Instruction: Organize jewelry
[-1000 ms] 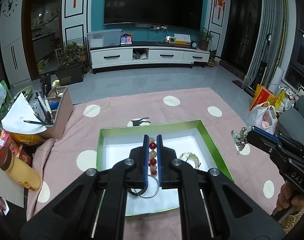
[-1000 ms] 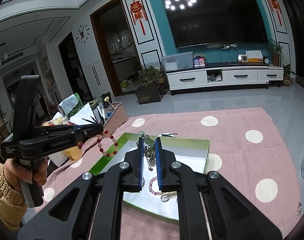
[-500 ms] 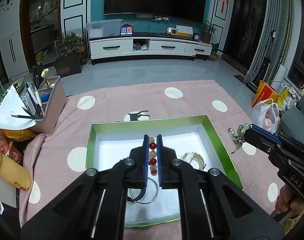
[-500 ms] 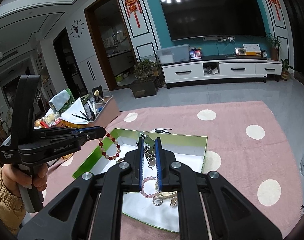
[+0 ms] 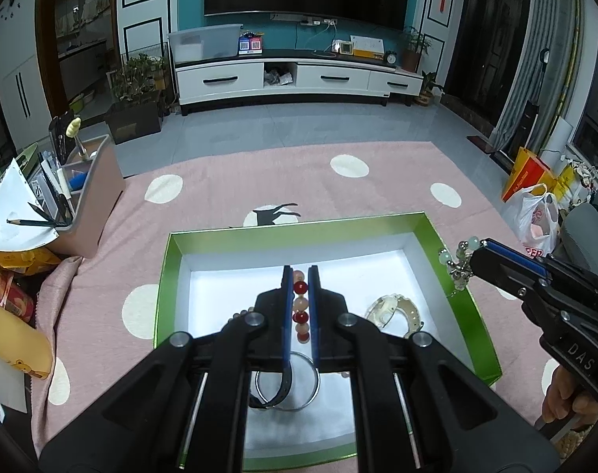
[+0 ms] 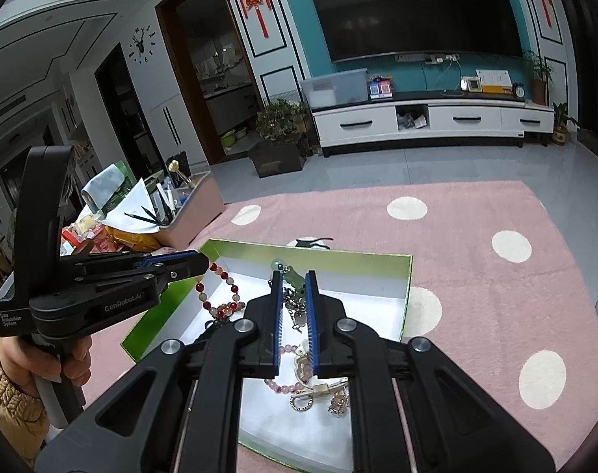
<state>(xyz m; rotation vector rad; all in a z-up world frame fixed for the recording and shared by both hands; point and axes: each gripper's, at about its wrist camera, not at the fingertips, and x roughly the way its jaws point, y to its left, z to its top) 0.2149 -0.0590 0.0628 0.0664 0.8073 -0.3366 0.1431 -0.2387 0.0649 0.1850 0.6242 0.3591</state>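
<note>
Left gripper [image 5: 300,307] is clamped on a red-and-peach bead bracelet [image 5: 301,303]; we see the beads lined up between its blue pads, and in the right wrist view the loop [image 6: 219,295] hangs from the tip [image 6: 204,266] over the tray's left side, its lowest beads at or just above the white floor, contact unclear. Right gripper [image 6: 293,307] is also closed, gripping a pale green bead and silver chain piece [image 6: 293,283]; from the left wrist view we see that bunch [image 5: 458,262] sticking out of its tip [image 5: 472,262] over the tray's right wall. Both tools are hand-held: a hand [image 6: 68,358] with a tan quilted sleeve [image 6: 7,394] on the left grip, fingers [image 5: 559,398] on the right grip. Green-rimmed tray [image 5: 437,236] with white floor sits on a pink dotted cloth [image 5: 377,189]. Inside the tray we count a silver bangle [image 5: 287,382] by the near edge with a dark strap [image 5: 281,386] lying across it, a cream bracelet [image 5: 393,307] toward the right wall, and a pink bead strand [image 6: 287,384] next to a silver ring clasp [image 6: 303,402] near the near edge, partly hidden by the tool. Pink desk organizer [image 5: 86,197] with pens stands off the cloth's far left corner, with paper [image 5: 11,213] beside it.
</note>
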